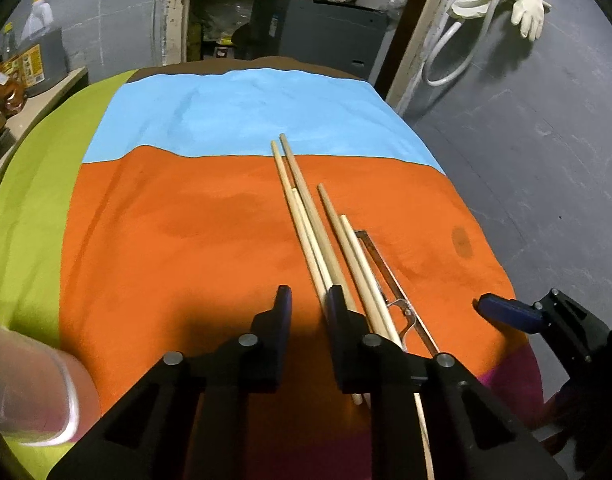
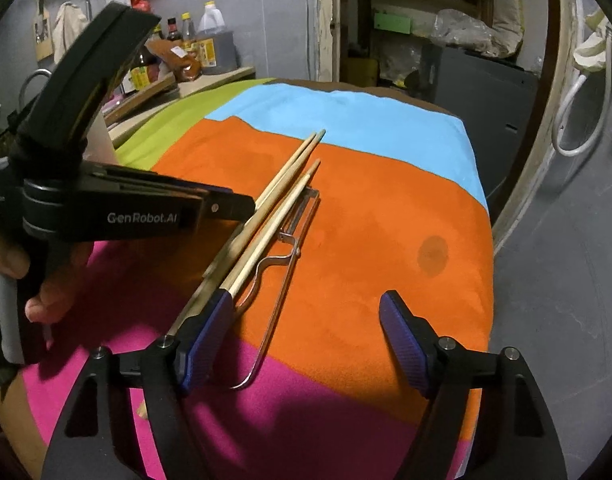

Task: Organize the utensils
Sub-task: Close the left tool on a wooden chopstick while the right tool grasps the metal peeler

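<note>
Several wooden chopsticks (image 1: 306, 208) lie side by side on the orange band of a striped cloth (image 1: 185, 232), tips pointing away. A metal wire peeler (image 1: 390, 292) lies just right of them. My left gripper (image 1: 308, 300) is open and empty, its right finger against the chopsticks. In the right wrist view the chopsticks (image 2: 281, 192) and the peeler (image 2: 281, 264) lie ahead and left. My right gripper (image 2: 306, 312) is wide open and empty, its left finger over the near ends of the chopsticks. The left gripper body (image 2: 145, 208) reaches in from the left.
The cloth covers a small table (image 2: 386, 94) with a drop at its right edge (image 1: 486, 248). A shelf with bottles (image 2: 201, 52) stands at the left. A dark cabinet (image 1: 322, 32) stands behind the table. A white hose and glove (image 1: 506, 4) hang on the wall at right.
</note>
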Available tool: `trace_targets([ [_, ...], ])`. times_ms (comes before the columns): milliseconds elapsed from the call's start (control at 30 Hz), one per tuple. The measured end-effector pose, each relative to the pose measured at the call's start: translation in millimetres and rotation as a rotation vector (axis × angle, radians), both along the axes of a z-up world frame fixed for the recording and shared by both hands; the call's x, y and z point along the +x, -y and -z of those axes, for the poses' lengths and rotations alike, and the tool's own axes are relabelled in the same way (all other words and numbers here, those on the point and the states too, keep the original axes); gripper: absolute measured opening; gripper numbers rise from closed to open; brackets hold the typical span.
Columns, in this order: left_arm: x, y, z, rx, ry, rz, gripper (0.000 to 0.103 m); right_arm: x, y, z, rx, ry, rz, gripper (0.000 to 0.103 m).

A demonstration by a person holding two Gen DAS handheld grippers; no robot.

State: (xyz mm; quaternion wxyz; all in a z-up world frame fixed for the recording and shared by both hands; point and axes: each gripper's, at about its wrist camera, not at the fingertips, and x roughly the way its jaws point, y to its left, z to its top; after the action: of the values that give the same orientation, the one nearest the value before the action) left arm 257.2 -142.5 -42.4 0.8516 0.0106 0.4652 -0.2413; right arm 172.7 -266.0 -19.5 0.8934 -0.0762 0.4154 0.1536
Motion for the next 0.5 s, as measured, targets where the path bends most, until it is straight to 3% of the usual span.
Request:
trace_targets([
  [133, 8, 7, -2, 0.016, -0.019, 0.030, 0.005, 2, 0, 1, -0.021, -0.008, 0.023, 0.075],
  [233, 14, 7, -2, 0.016, -0.029, 0.033, 0.004, 4, 4, 3, -0.062, -0.004, 0.067, 0.062],
  [500, 5, 0, -2, 0.023, -0.032, 0.021, 0.003, 5, 12, -4, 0.031, 0.004, 0.062, 0.061],
])
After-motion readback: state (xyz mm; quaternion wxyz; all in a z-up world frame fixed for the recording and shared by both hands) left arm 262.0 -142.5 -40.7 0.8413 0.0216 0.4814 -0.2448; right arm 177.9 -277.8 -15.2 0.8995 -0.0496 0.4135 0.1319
